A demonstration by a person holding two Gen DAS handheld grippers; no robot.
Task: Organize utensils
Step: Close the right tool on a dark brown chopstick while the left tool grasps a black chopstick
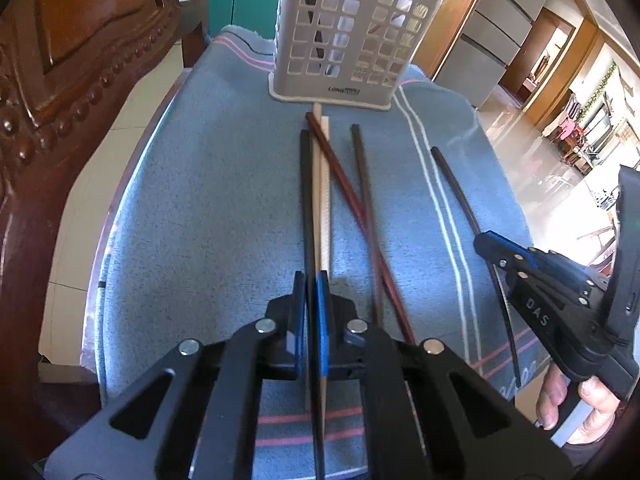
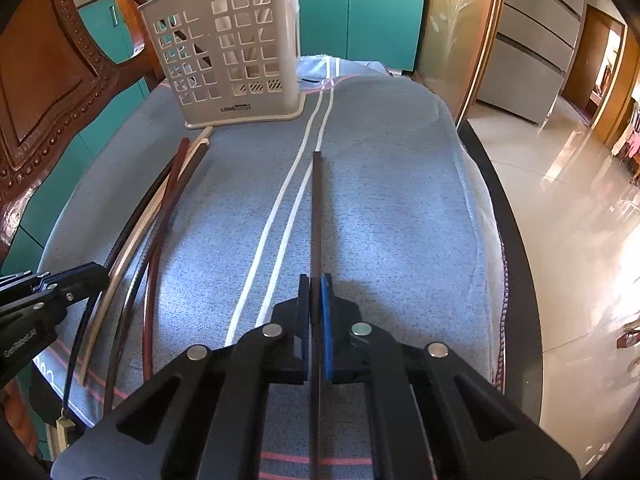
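A pale slotted utensil holder [image 1: 340, 32] [image 2: 232, 52] stands at the far end of a blue towel [image 1: 220, 200]. Several chopsticks lie lengthwise in front of it. My left gripper [image 1: 311, 280] is shut on a black chopstick [image 1: 307, 200]; two pale chopsticks [image 1: 322, 184] lie tight against its right pad. A red-brown chopstick [image 1: 340, 176] and a dark brown one [image 1: 364, 184] cross beside them. My right gripper [image 2: 316, 280] [image 1: 484, 242] is shut on a separate dark brown chopstick [image 2: 317, 200] near the towel's white stripes. The left gripper [image 2: 102, 274] shows at the left edge of the right wrist view.
A carved wooden chair [image 1: 60, 80] stands close on the left. Teal cabinets [image 2: 360, 12] are behind the holder. The table's dark rim [image 2: 516, 260] curves along the right, with glossy floor beyond. A person's hand [image 1: 568, 400] holds the right gripper.
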